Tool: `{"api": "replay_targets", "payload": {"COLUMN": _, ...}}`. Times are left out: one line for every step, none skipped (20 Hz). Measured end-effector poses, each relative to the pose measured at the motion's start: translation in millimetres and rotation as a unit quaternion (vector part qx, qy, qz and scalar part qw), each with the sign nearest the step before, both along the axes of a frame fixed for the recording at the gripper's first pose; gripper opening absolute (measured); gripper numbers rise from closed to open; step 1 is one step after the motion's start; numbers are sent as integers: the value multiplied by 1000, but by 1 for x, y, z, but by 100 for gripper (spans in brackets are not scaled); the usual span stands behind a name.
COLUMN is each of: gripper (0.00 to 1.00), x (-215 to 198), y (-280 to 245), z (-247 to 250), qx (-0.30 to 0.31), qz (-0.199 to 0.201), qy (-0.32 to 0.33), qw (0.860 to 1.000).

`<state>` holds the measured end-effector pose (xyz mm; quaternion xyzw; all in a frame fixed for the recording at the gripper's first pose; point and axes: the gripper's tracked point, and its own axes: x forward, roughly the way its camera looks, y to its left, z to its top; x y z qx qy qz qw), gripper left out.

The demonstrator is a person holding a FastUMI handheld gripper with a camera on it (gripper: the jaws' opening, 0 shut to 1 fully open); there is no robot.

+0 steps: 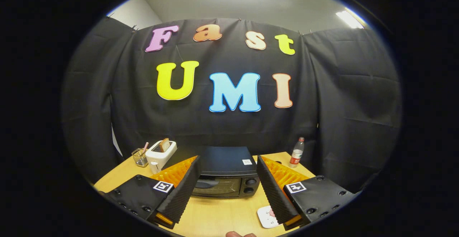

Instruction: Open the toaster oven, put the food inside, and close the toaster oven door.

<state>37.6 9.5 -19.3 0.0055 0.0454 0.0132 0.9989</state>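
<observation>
A black toaster oven (226,174) stands on the wooden table (215,215) just beyond my fingers, framed between them. Its glass door (217,186) is closed, with two knobs (250,185) on its right side. My gripper (226,179) hovers above the table in front of the oven, open wide, nothing between its fingers. A white plate (266,216) lies on the table by the right finger, partly hidden by it; something reddish sits on it, too hidden to identify.
A white pop-up toaster (161,154) with a slice of bread stands behind the oven to the left, a wire cup (140,157) beside it. A plastic bottle (296,152) stands at the table's back right. A fingertip (235,234) shows at the near edge.
</observation>
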Motion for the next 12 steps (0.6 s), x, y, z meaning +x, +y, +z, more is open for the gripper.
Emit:
{"api": "replay_targets", "payload": {"gripper": 98, "x": 6, "y": 4, "z": -1, "qx": -1, "qz": 2, "qy": 2, "qw": 1000}}
{"api": "replay_targets", "payload": {"gripper": 98, "x": 13, "y": 7, "z": -1, "qx": -6, "qz": 3, "qy": 2, "qw": 1000}}
{"api": "replay_targets", "payload": {"gripper": 98, "x": 19, "y": 10, "z": -1, "qx": -11, "qz": 4, "qy": 2, "qw": 1000}}
{"api": "replay_targets", "payload": {"gripper": 98, "x": 26, "y": 13, "z": -1, "qx": -14, "qz": 6, "qy": 0, "qw": 1000}}
{"api": "replay_targets", "payload": {"gripper": 98, "x": 32, "y": 16, "z": -4, "qx": -16, "qz": 7, "qy": 1, "qw": 1000}}
{"api": "replay_targets", "payload": {"gripper": 98, "x": 39, "y": 18, "z": -6, "qx": -18, "qz": 8, "qy": 4, "qw": 1000}}
{"api": "replay_targets", "payload": {"gripper": 98, "x": 45, "y": 21, "z": -12, "qx": -18, "qz": 10, "qy": 10, "qw": 1000}}
{"api": "replay_targets", "payload": {"gripper": 98, "x": 53, "y": 24, "z": -18, "qx": -17, "qz": 12, "qy": 19, "qw": 1000}}
{"api": "replay_targets", "payload": {"gripper": 98, "x": 58, "y": 28, "z": -24, "qx": -17, "qz": 14, "qy": 26, "qw": 999}}
{"api": "replay_targets", "payload": {"gripper": 98, "x": 65, "y": 31, "z": -30, "qx": -19, "qz": 16, "qy": 34, "qw": 999}}
{"api": "replay_targets", "payload": {"gripper": 98, "x": 70, "y": 33, "z": -36, "qx": -22, "qz": 20, "qy": 40, "qw": 999}}
{"api": "replay_targets", "payload": {"gripper": 98, "x": 74, "y": 35, "z": -42, "qx": -25, "qz": 24, "qy": 46, "qw": 998}}
